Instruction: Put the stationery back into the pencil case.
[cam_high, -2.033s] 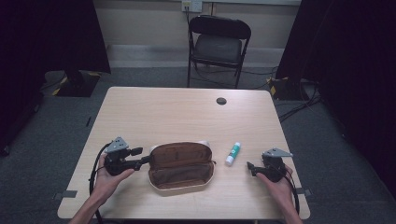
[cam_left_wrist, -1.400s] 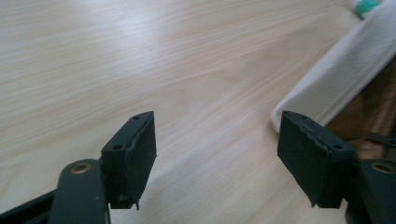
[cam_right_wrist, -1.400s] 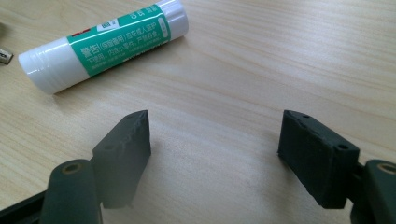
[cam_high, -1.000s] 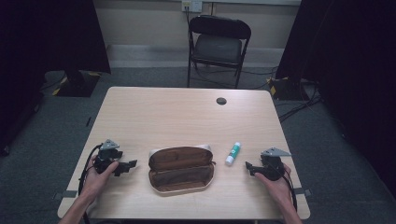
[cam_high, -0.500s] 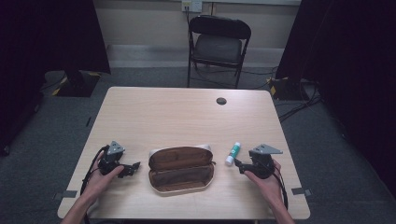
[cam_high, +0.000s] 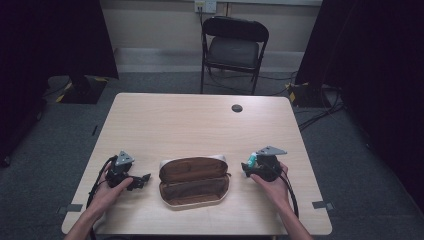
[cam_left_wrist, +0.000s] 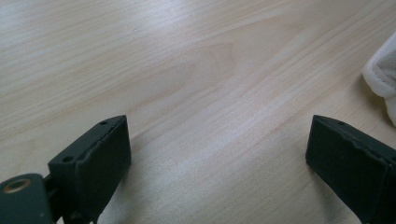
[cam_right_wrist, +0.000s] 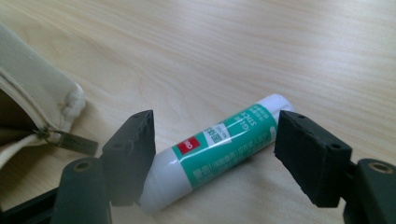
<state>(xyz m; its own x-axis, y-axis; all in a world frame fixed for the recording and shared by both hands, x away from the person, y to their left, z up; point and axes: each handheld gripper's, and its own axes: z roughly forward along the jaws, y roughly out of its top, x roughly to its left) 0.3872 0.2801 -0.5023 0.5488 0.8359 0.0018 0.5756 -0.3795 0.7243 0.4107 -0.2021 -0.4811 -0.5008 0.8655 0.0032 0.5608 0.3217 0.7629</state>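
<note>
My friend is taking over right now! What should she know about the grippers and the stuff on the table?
Left gripper: open, holding nothing, low over bare table, left of the pencil case.
Right gripper: open, jaws on either side of the glue stick, not closed on it.
Glue stick lies flat on the table, right of the case.
Pencil case: unzipped, lying open at the front middle.
Done: case is open. Likely left: grip the glue stick and probably put it in the case.

my left gripper (cam_left_wrist: 217, 154) hovers with jaws spread wide over bare wooden table (cam_left_wrist: 187, 70). a white padded edge (cam_left_wrist: 382, 70) sits at the right.
</note>
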